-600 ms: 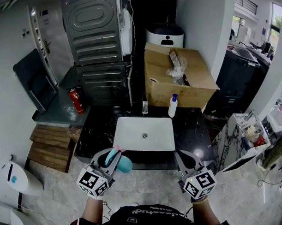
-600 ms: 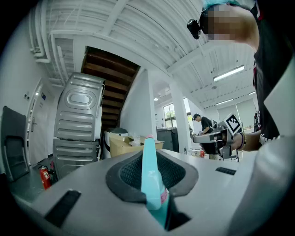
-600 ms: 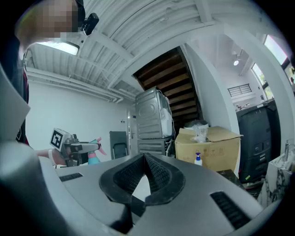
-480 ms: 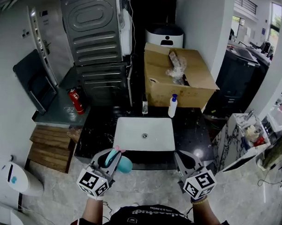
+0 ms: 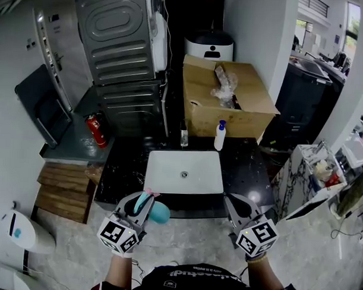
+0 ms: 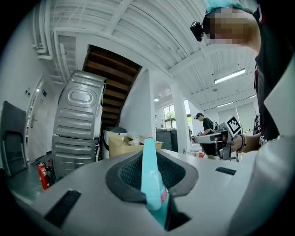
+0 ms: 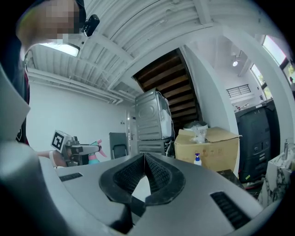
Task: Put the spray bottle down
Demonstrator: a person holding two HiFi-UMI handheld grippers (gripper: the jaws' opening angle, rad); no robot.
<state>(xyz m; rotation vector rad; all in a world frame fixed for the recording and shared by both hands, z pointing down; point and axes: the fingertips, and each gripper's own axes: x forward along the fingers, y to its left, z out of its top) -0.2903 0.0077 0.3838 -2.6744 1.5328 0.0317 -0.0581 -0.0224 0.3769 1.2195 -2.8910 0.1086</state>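
**Spray bottle held clear of the counter**

We hold the teal spray bottle [image 5: 158,212] pinched between the jaws of the left gripper [image 5: 141,203]. It is level, just short of the black counter [image 5: 247,171] and off the front left corner of the white sink [image 5: 169,166], resting on nothing. The right gripper [image 5: 235,207] hangs alongside, its jaws pressed together and empty. A white pump bottle [image 5: 220,135] stands behind the sink, before a cardboard box [image 5: 242,111].

- Your left gripper [image 5: 141,204] pointed level, its jaws clamped on the spray bottle [image 5: 159,212].
- Your right gripper [image 5: 234,206] pointed level too, well apart from it, jaws pressed together on nothing.
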